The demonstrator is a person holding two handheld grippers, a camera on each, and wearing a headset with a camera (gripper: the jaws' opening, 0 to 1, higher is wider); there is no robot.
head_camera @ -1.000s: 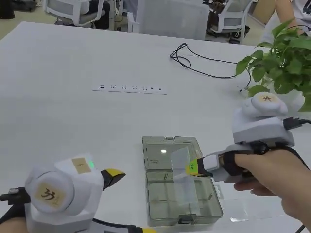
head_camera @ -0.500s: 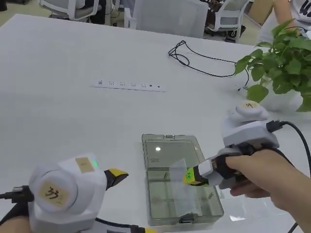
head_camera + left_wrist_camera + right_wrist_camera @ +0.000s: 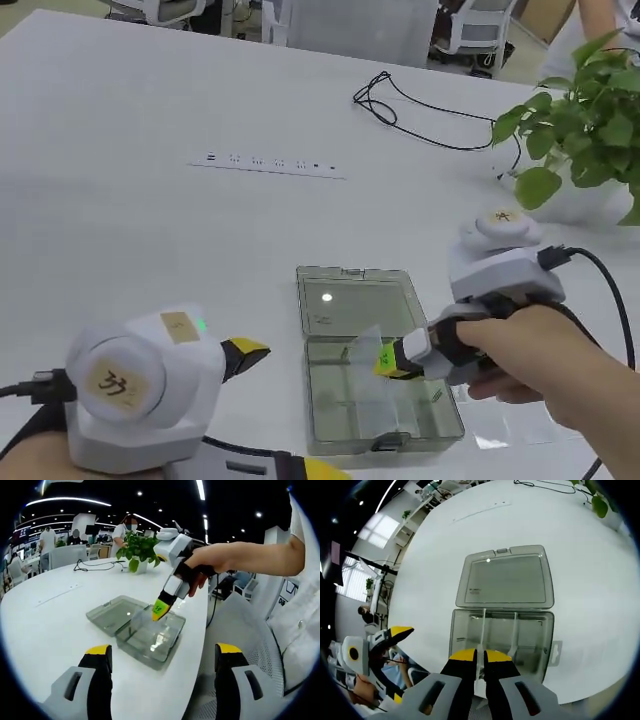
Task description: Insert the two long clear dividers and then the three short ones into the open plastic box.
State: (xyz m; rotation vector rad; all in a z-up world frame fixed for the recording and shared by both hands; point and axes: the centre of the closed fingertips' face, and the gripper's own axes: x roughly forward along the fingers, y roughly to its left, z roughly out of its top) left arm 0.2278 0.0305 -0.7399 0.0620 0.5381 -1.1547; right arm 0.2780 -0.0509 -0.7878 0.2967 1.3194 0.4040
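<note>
The right tool (image 3: 388, 358), pinching a clear divider (image 3: 481, 635), has moved it lower into the box (image 3: 345, 300). The left tool (image 3: 164, 652) is wide open, empty.

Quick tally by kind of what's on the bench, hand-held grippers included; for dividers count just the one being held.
Hand-held grippers: 2 (left hand-held gripper, right hand-held gripper)
Smoky clear plastic box, lid open: 1
Clear plastic divider, held: 1
Green potted plant: 1
Black looped cable: 1
White power strip: 1
Total: 7
</note>
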